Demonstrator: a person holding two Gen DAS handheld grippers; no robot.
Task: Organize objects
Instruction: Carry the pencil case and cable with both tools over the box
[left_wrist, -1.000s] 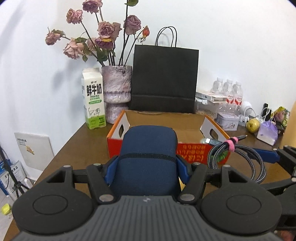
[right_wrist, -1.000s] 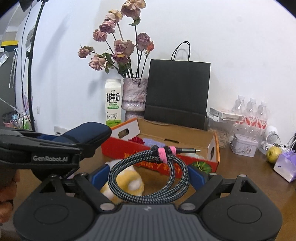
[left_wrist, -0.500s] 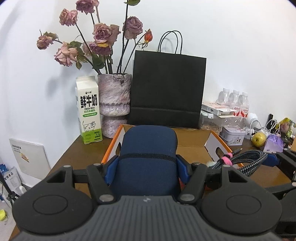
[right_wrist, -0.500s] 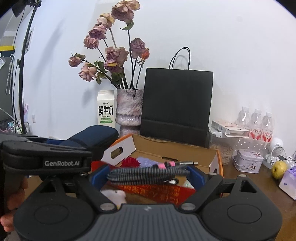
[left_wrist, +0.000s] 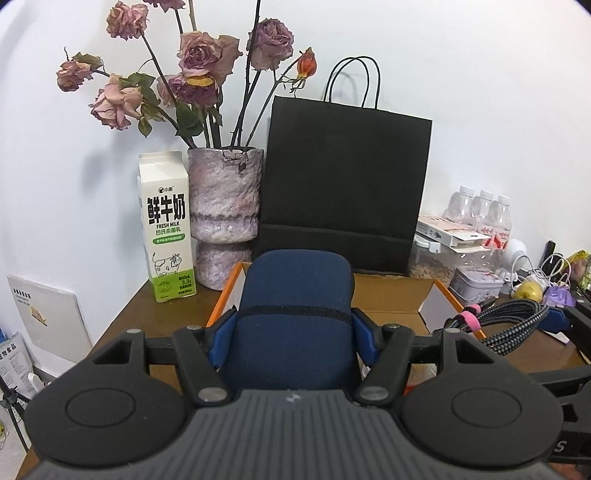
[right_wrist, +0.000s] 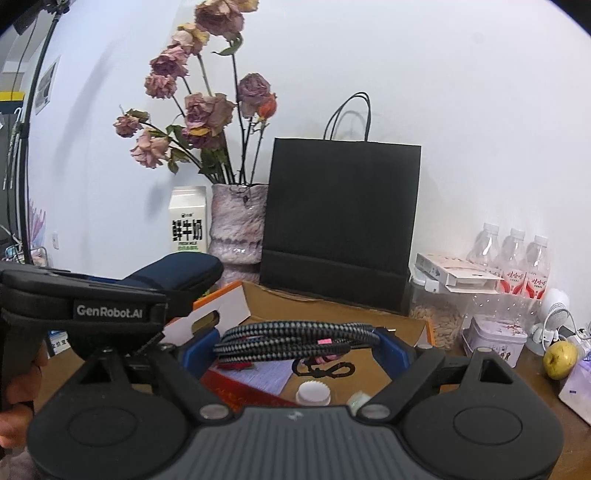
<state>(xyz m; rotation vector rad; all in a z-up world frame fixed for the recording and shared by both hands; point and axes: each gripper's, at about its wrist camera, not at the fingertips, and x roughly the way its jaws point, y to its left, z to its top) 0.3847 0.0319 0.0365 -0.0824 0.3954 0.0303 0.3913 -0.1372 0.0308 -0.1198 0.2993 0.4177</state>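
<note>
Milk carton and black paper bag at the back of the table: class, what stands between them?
Between the milk carton and the black paper bag stands the mottled pink vase of wilted roses, plainest in the left wrist view.

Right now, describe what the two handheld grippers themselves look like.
Both match: a dark grey ribbed body, two round black discs at the sides, black linkage arms with silver pivot pins, and blue pads on the fingers. The left gripper seen side-on from the right wrist view carries white "GenRobot.AI" lettering on a black housing. The right gripper shows the same build. No sleeve is visible.
</note>
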